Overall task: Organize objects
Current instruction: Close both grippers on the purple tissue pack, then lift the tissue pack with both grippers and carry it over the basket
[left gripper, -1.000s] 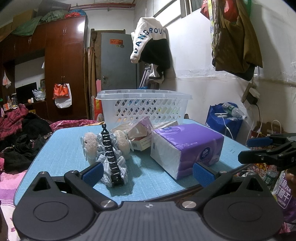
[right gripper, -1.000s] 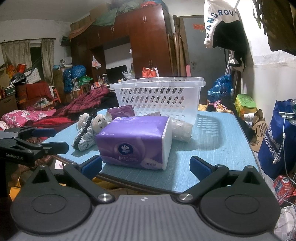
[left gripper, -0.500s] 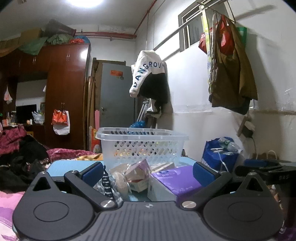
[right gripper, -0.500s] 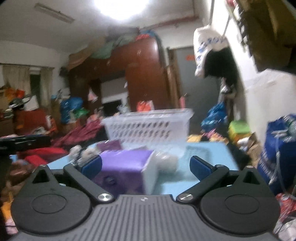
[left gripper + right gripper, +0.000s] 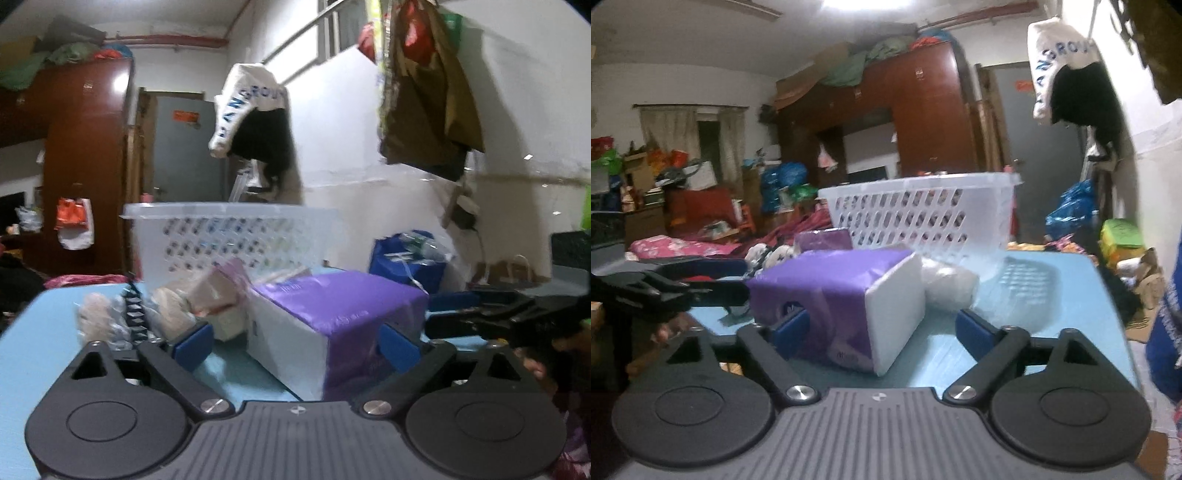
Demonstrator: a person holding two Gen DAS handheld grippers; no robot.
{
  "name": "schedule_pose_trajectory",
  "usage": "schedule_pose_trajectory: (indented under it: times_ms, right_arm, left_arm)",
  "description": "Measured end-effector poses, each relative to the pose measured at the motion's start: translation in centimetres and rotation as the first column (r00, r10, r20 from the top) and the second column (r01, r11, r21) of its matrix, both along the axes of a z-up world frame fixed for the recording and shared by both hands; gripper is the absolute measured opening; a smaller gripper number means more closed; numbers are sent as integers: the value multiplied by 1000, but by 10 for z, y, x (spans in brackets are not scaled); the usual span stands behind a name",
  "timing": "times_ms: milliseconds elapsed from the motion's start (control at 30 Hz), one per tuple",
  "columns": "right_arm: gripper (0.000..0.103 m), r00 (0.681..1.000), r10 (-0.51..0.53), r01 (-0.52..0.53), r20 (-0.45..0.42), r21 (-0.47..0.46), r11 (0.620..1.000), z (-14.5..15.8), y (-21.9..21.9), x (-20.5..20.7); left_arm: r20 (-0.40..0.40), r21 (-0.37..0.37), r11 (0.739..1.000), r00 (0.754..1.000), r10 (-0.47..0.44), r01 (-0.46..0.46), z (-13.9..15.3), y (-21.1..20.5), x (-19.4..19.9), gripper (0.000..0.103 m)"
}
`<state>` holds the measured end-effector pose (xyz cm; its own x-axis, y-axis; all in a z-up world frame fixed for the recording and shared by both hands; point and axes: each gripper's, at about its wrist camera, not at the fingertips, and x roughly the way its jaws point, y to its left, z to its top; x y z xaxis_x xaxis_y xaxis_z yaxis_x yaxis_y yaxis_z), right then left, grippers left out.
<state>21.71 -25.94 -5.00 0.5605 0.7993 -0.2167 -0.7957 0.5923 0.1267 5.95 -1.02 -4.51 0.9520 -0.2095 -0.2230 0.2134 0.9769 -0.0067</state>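
Purple-wrapped soft tissue pack [image 5: 332,317] sits on the light-blue tabletop [image 5: 29,332], just in front of the white perforated plastic basket [image 5: 229,236]. It is the nearest item to both tools.

Left gripper [image 5: 295,343]: blue-padded fingers spread wide, nothing between them yet. The pack's near corner falls inside the gap in the left wrist view. Whether the pads touch the wrap, I can't tell.

Right gripper [image 5: 882,328]: also spread wide and empty. The pack's white end face [image 5: 894,295] lies in the gap.

Other clutter, all relative to the pack:
- fluffy grey-white hair scrunchie with a black claw clip [image 5: 125,317], well to its left
- crumpled pinkish-beige packet [image 5: 218,291], just behind and left, against the basket
- white wrapped roll [image 5: 949,288], touching or almost touching its white end on the basket side

Step, my read: approach phase, first pick. Nothing visible in the basket, though its inside is mostly hidden.

Next move calls for:
- one gripper to commit; both crowd the same pack
- straddle the narrow dimension, close gently, as the soft wrap will squash
- lift clear of the basket rim and drop in

Frames are motion-blurred, so fine contact is unclear.
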Motion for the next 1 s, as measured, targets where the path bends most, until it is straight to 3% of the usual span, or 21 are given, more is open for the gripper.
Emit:
schedule_pose_trajectory:
  times_ms: [100,267,367,467,833,1000]
  right_arm:
    - [74,999,30,-31,-10,-7,1000,-4,0,5]
    - [68,993,116,-115,-31,15,993,-10,-1,7]
    - [66,989,146,-145,-11,15,989,-9,1,4]
    - [62,984,176,-176,3,22,984,-9,1,3]
    - [52,985,168,-169,33,23,985,-6,-1,-2]
    - [50,983,159,-162,93,33,986,6,-3,-12]
  left_arm:
    - [-4,16,999,999,-35,35,-7,-3,6,91]
    - [-2,27,997,998,-69,69,-11,-2,9,85]
    - [-5,23,996,996,-86,87,-13,-1,11,77]
    - [-11,7,991,991,-135,135,-15,1,8,63]
    - [59,61,990,990,-128,124,-12,-4,-9,57]
    - [114,71,988,983,-143,136,1,-6,-22,56]
